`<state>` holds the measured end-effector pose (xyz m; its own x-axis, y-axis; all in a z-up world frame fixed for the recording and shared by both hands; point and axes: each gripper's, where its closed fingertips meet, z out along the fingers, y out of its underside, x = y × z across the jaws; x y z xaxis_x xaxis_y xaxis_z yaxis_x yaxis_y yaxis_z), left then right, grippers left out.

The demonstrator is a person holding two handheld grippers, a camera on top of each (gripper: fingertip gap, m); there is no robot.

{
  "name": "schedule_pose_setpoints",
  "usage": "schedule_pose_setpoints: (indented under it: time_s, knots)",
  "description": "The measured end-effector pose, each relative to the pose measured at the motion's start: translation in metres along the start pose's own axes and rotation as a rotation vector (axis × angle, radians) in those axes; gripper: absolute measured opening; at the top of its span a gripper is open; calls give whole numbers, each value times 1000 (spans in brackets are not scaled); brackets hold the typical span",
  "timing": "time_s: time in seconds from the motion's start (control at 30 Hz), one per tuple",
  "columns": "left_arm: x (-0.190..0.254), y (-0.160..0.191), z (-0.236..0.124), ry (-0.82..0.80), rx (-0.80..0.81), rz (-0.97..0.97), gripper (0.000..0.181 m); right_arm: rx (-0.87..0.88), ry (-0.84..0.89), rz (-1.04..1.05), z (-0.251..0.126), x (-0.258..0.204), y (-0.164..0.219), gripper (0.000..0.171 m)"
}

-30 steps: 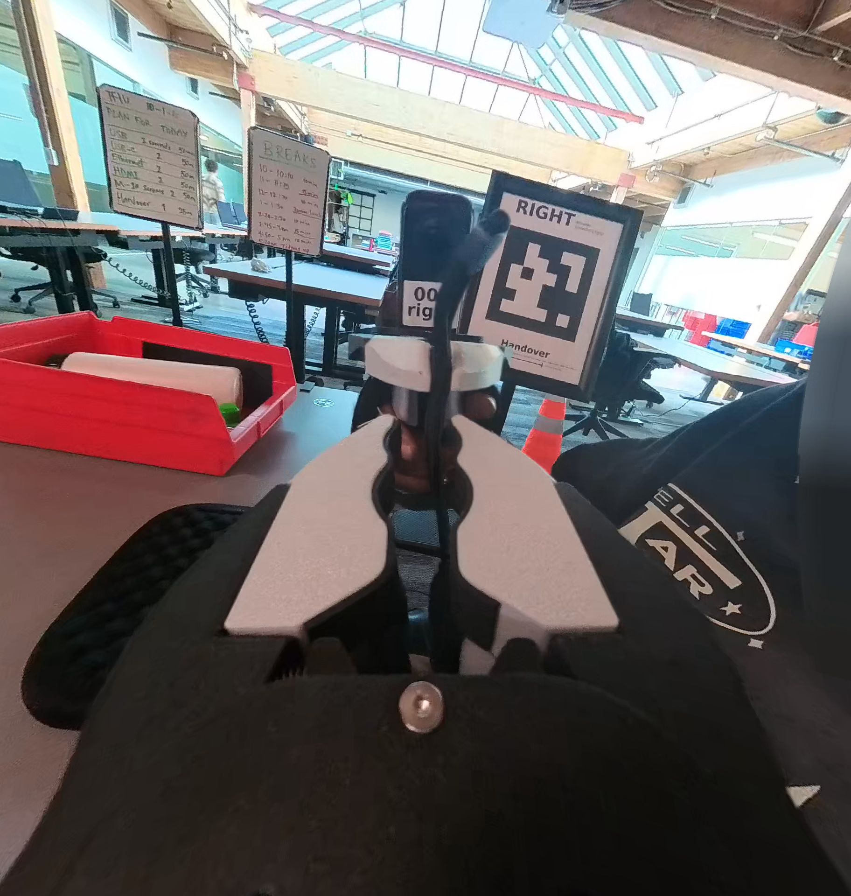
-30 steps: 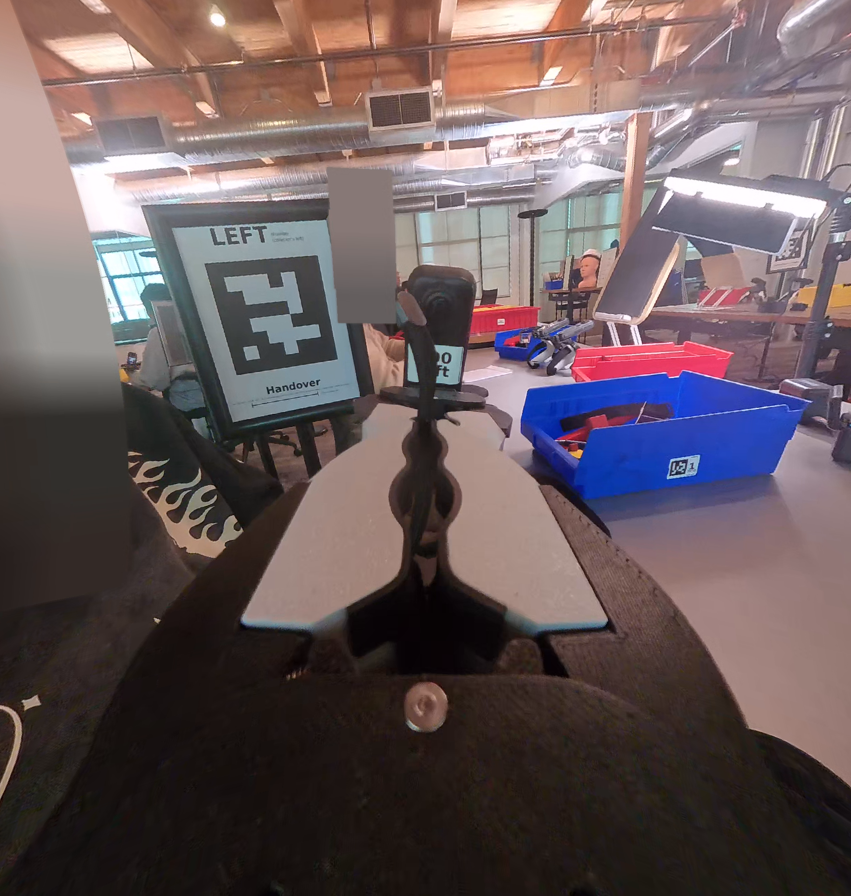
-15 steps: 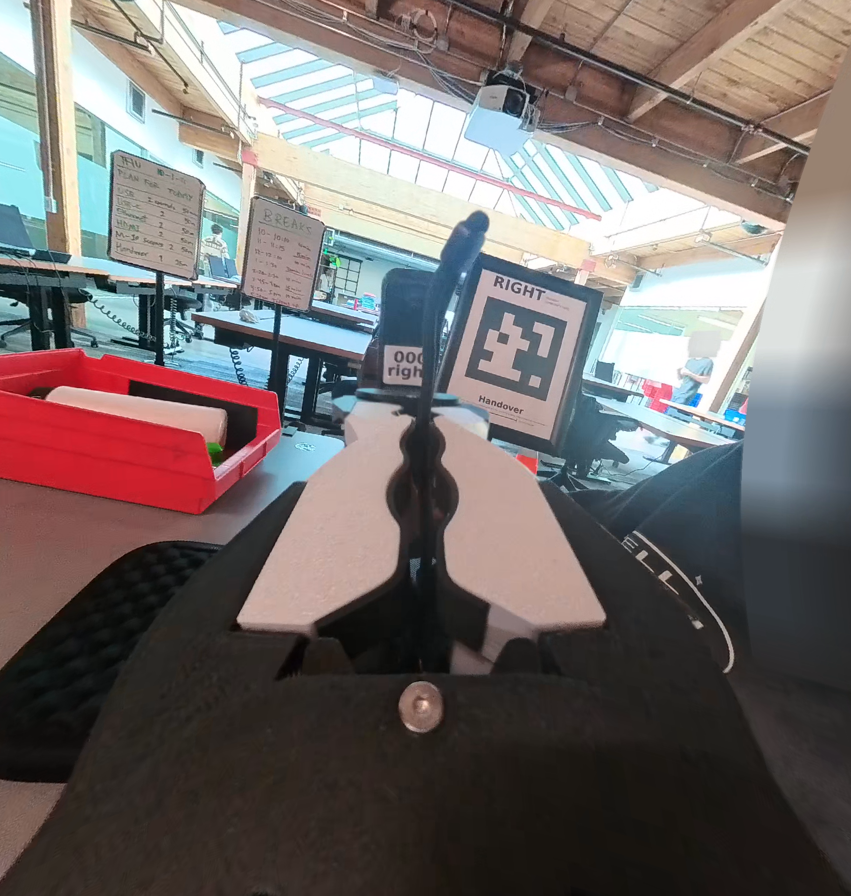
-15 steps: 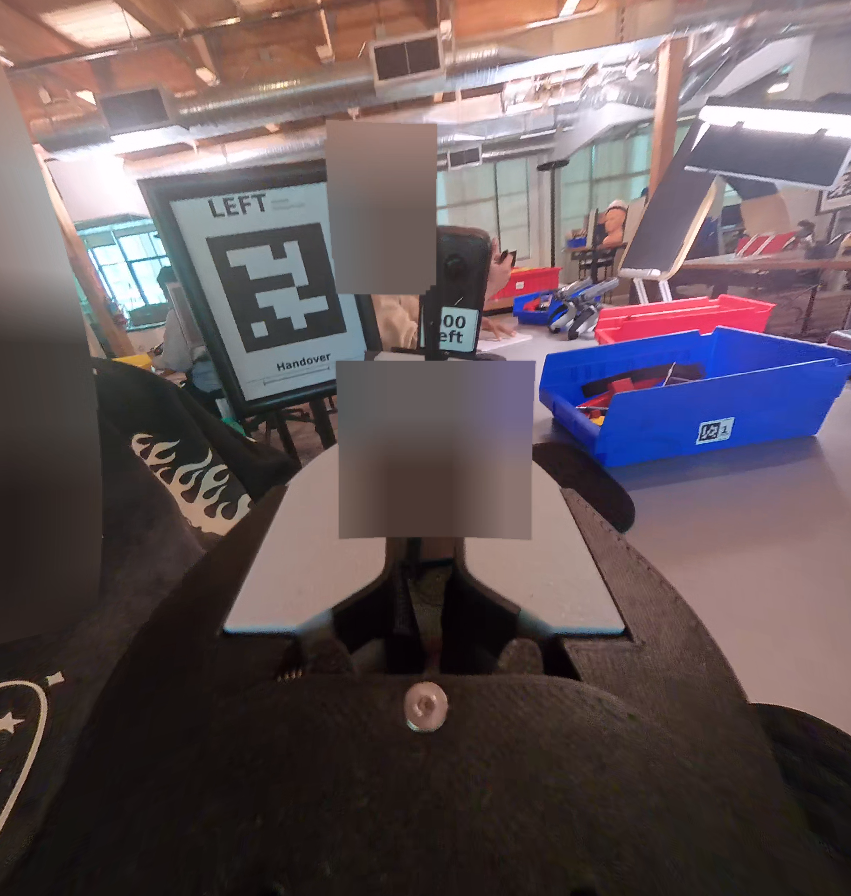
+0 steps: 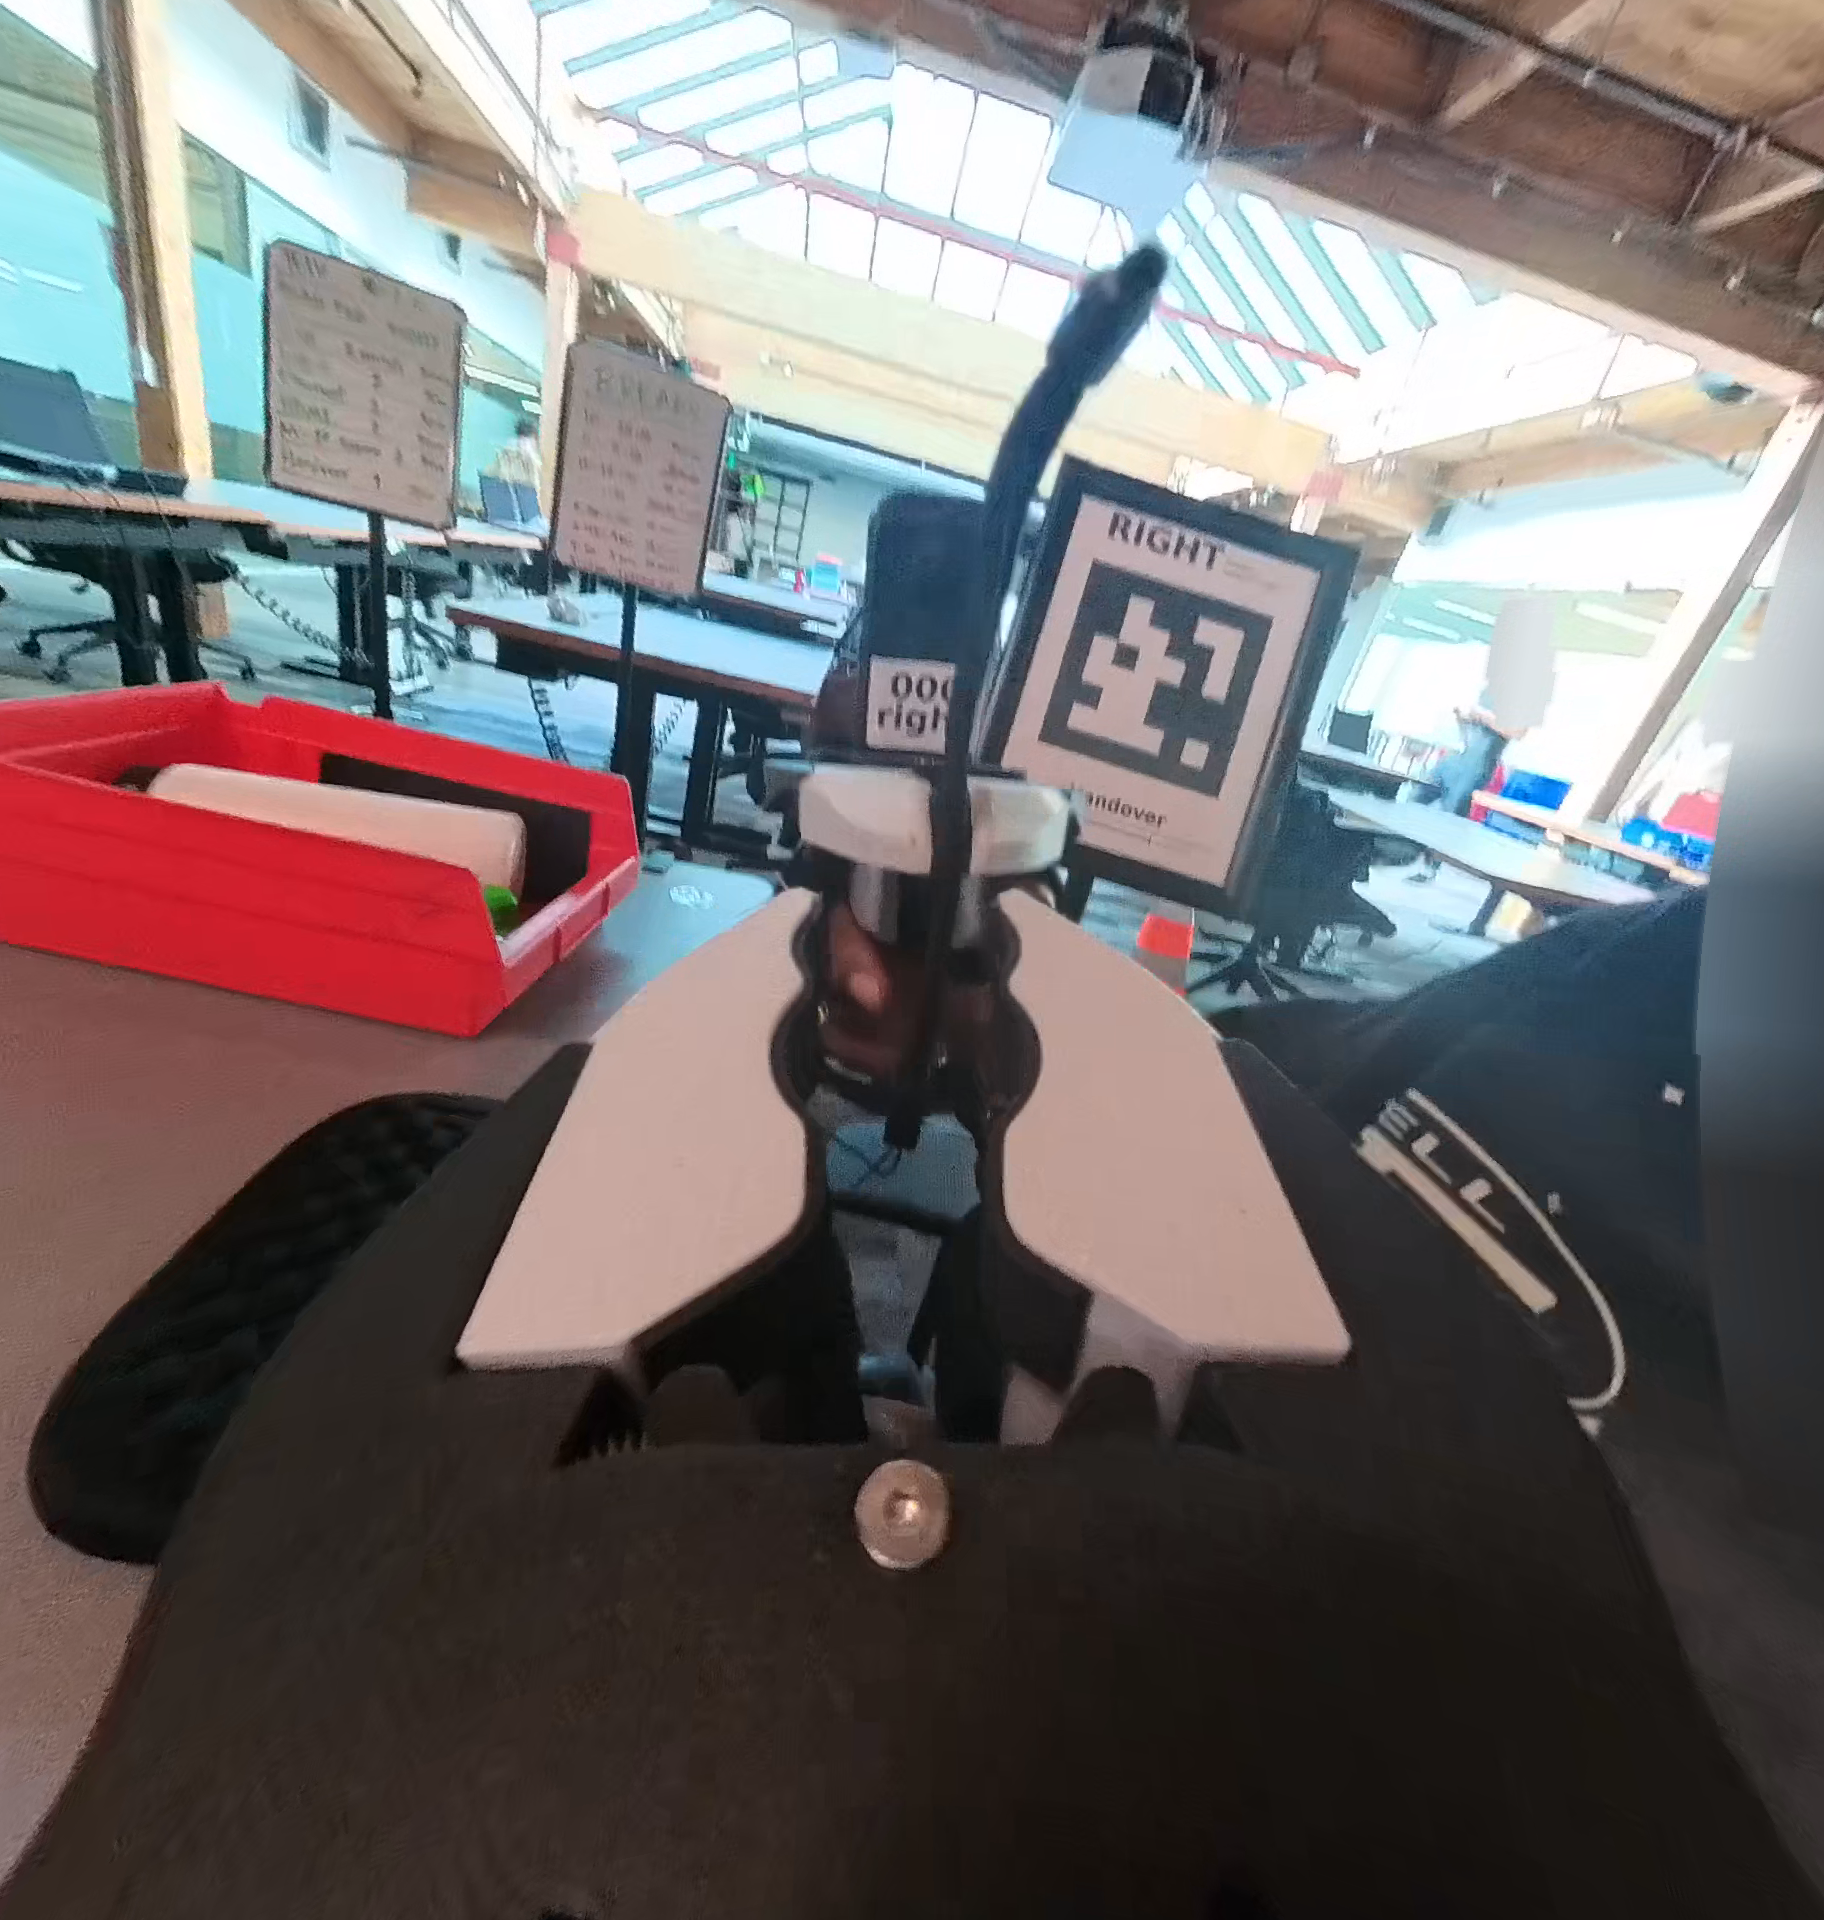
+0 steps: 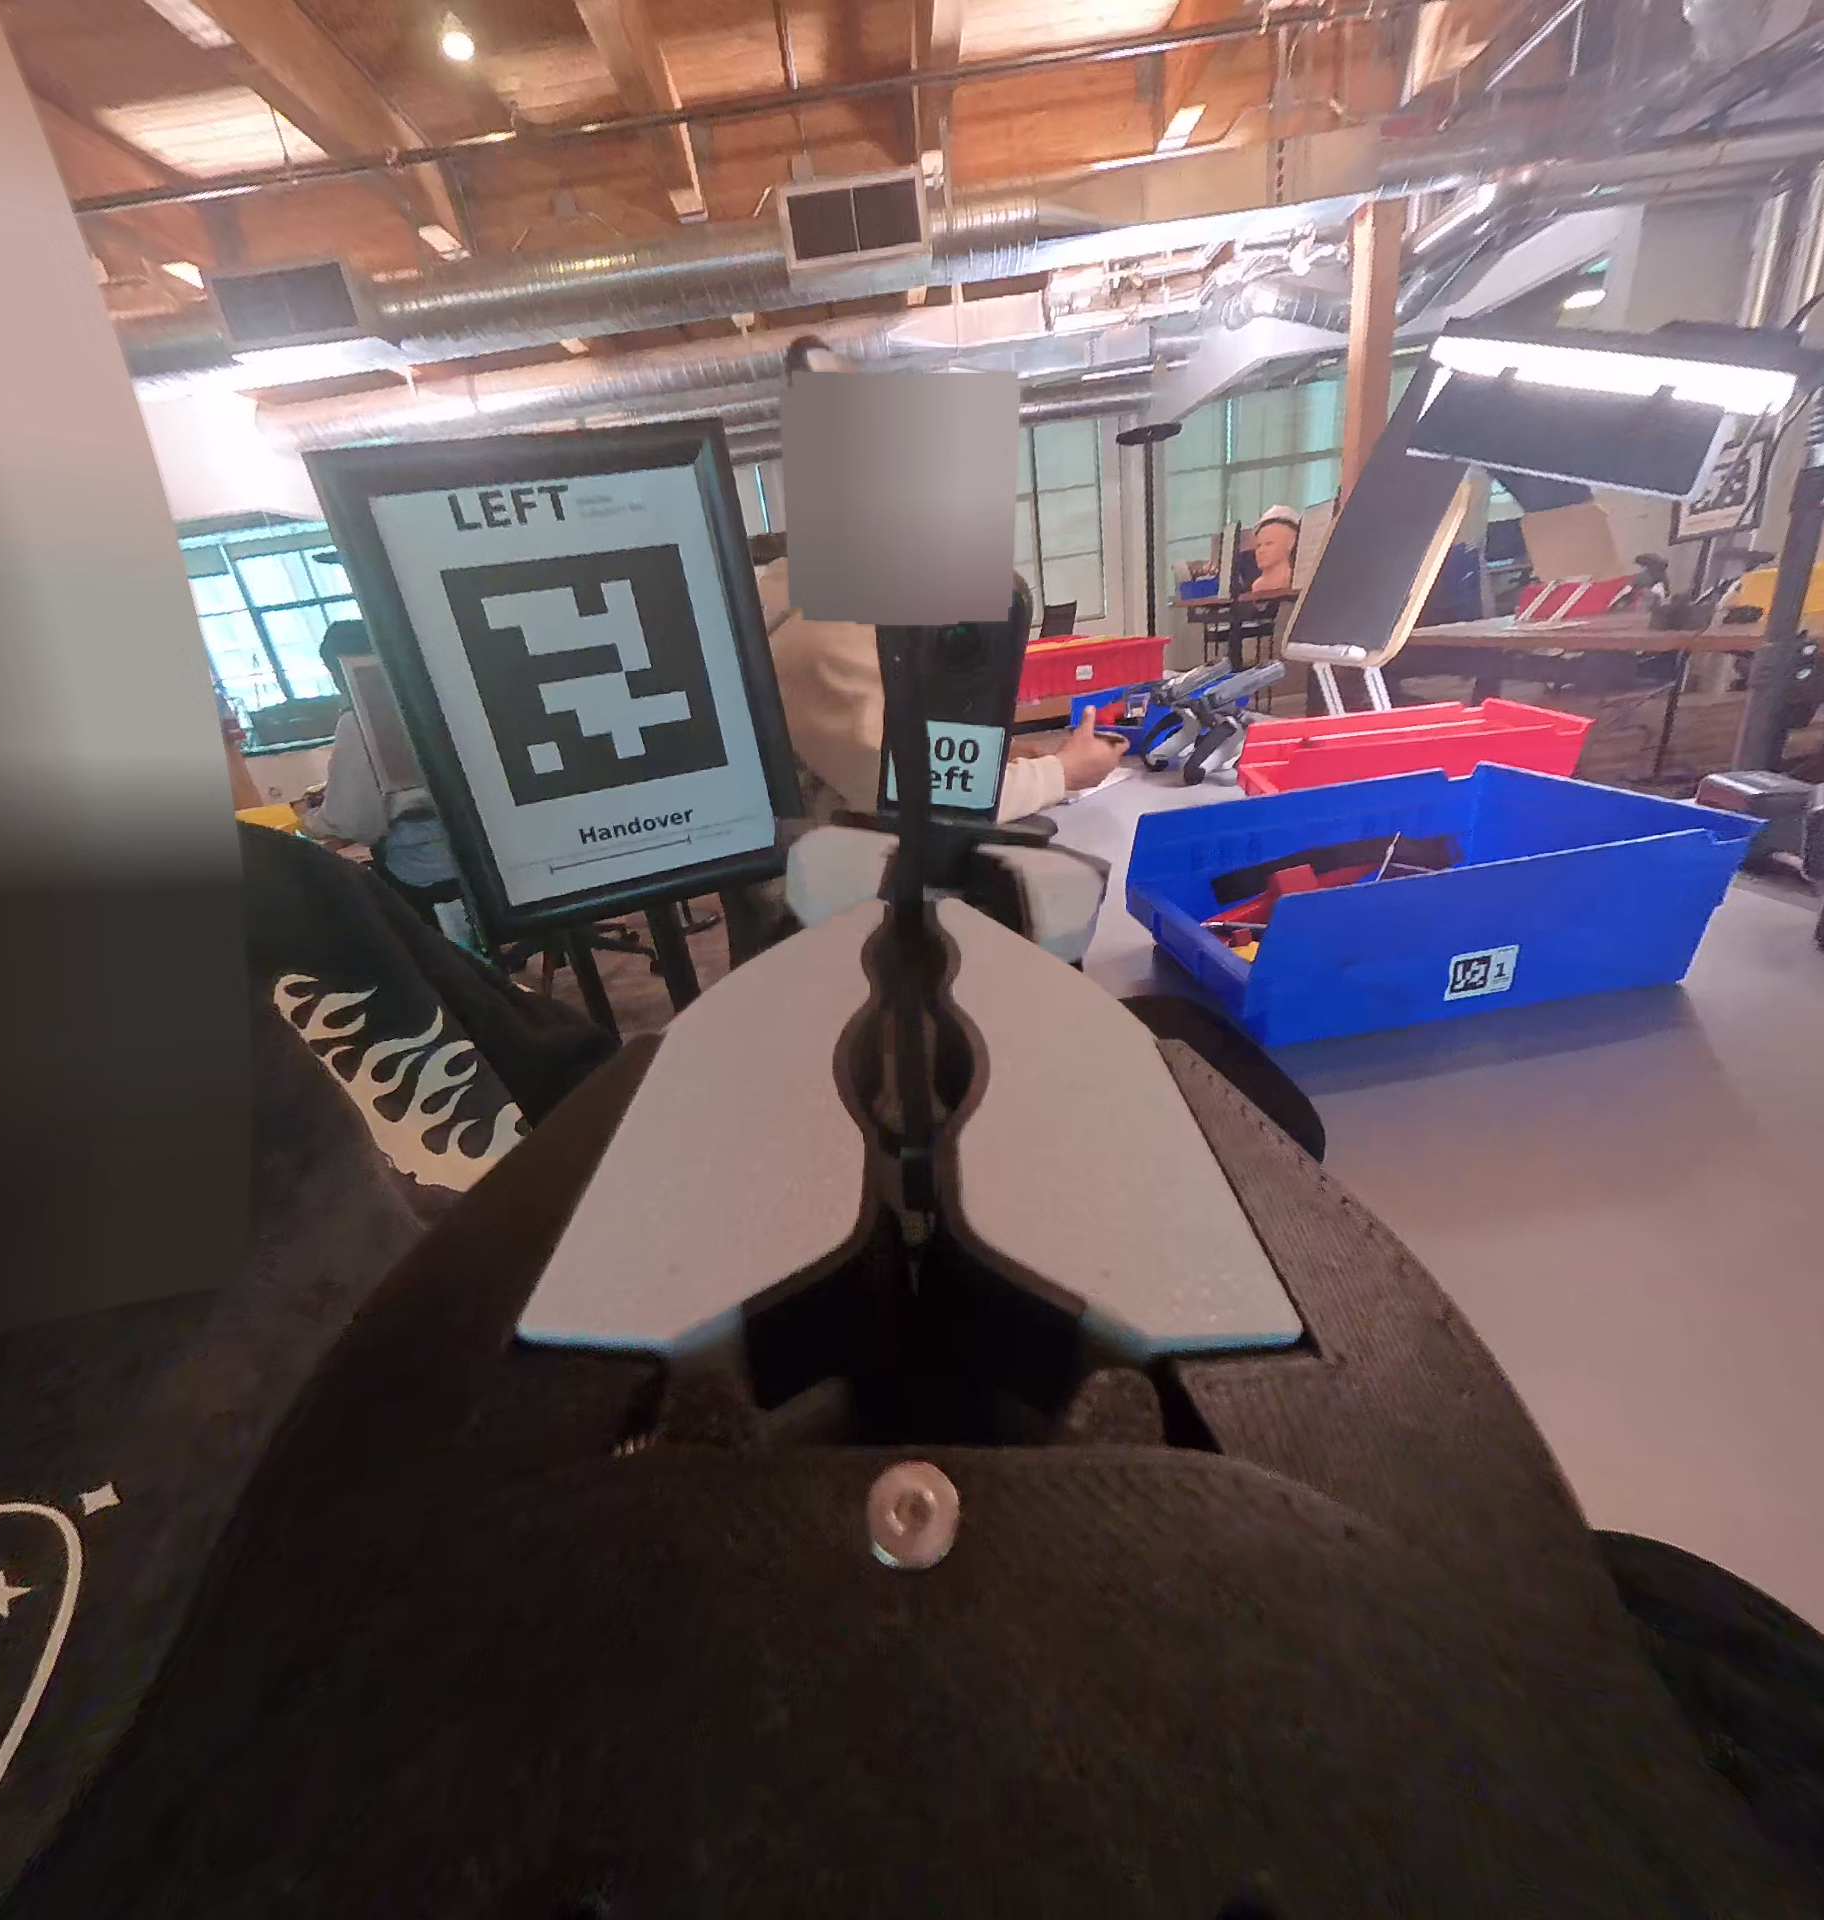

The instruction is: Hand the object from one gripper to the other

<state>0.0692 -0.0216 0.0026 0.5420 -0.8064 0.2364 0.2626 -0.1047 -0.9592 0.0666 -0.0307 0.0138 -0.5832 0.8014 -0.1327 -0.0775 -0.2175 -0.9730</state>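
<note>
I had the thin black flexible cable point(image 6: 913, 1049) pinched in my right gripper point(image 6: 913, 935); my left gripper point(image 5: 913, 935) stood with jaws apart around it, so withdrawal remained.

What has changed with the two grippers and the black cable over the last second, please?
The left gripper, clamped on the black cable half a second ago, has opened its jaws and let go. The right gripper stays shut on the cable and now holds it alone. The red bin has not moved.
</note>
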Motion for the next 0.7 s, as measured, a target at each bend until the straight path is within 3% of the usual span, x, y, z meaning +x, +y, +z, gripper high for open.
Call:
schedule_pose_setpoints:
  time_s: [0.17,0.3,0.5,0.7]
  knots:
    - [3,13,10,9,-60,29,25,-2,-14,7,0,-3,0,5]
    - [8,16,11,43,-74,32,4,-13,-9,9,3,-3,3,5]
    - [8,-2,4,45,30,0,4,26,13,28,-2,3,-4,19]
    - [4,-13,-2,32,95,-25,4,-75,-9,42,7,2,17,22]
